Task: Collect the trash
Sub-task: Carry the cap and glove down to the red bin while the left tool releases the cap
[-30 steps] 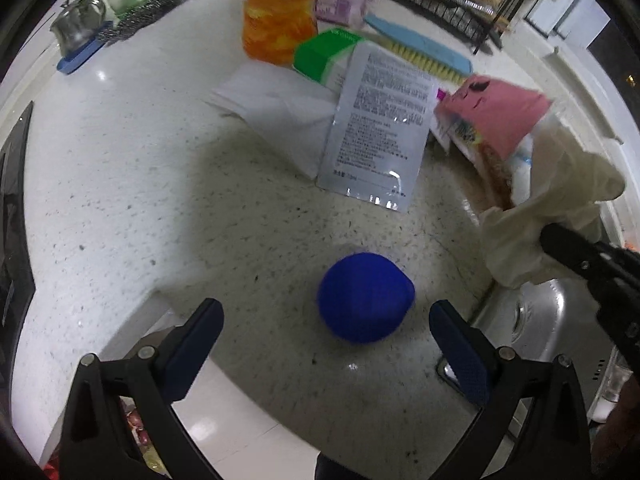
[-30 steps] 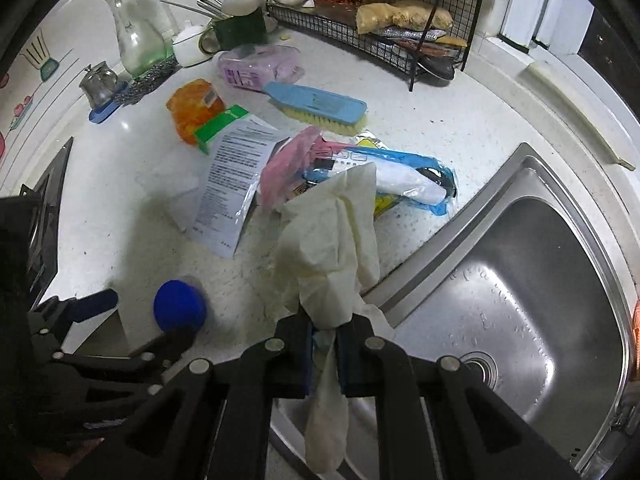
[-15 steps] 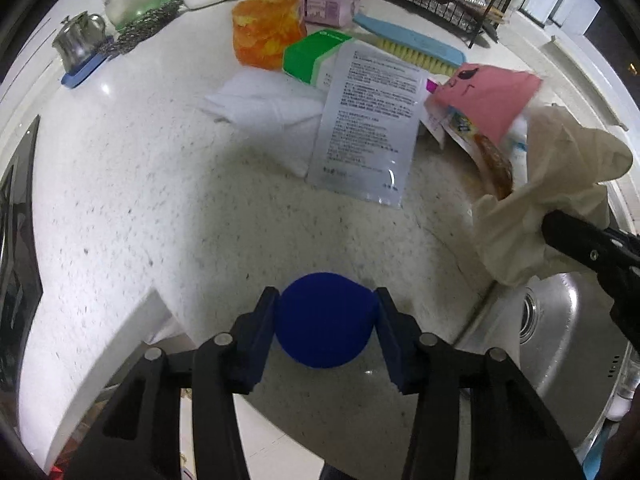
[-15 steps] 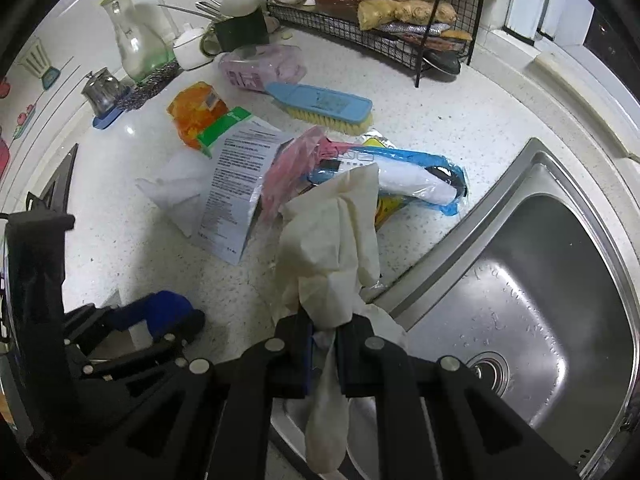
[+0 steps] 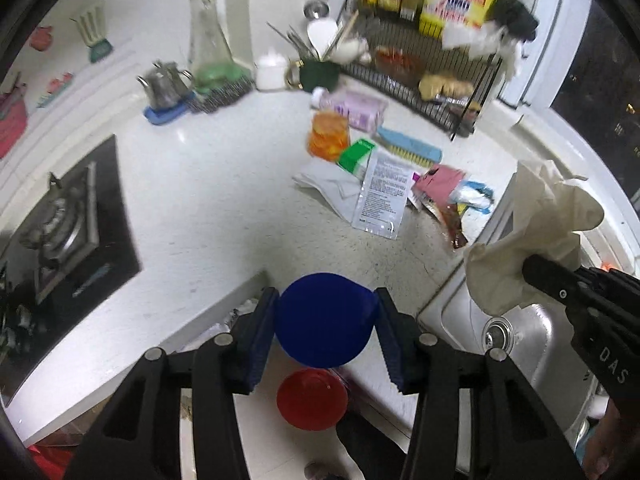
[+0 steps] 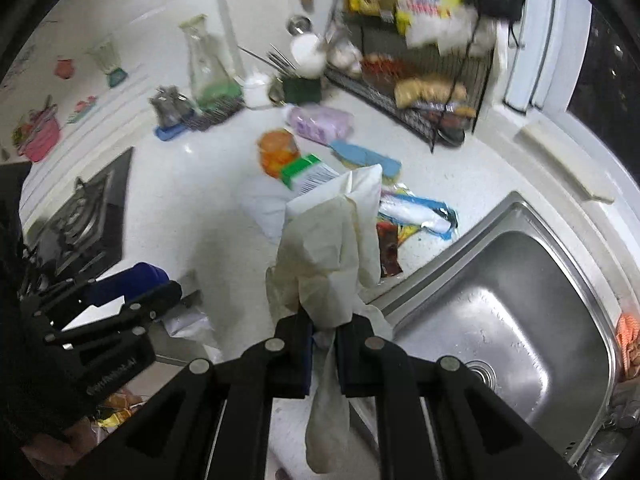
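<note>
My left gripper [image 5: 325, 334] is shut on a round blue lid [image 5: 324, 318], lifted clear of the white counter [image 5: 208, 208] near its front edge. My right gripper [image 6: 323, 350] is shut on a cream rubber glove [image 6: 332, 240], which hangs both above and below its pads over the sink's rim. In the right wrist view the left gripper with the blue lid [image 6: 128, 278] shows at the left. More trash lies on the counter: a silver printed pouch [image 5: 382, 196], white tissue [image 5: 324, 184], a pink wrapper [image 5: 438, 178], a green box [image 5: 356, 156].
A steel sink [image 6: 500, 320] lies to the right, a gas hob [image 5: 60, 232] to the left. A wire rack [image 5: 424, 68] with food, a blue brush [image 5: 408, 150], an orange packet [image 5: 328, 136] and a glass flask [image 5: 210, 52] stand at the back. A red round thing [image 5: 312, 398] lies below the counter edge.
The left gripper closed on the blue lid and lifted it off the counter. Both grippers rose and drew back, so more of the kitchen shows. The right kept hold of the glove.
</note>
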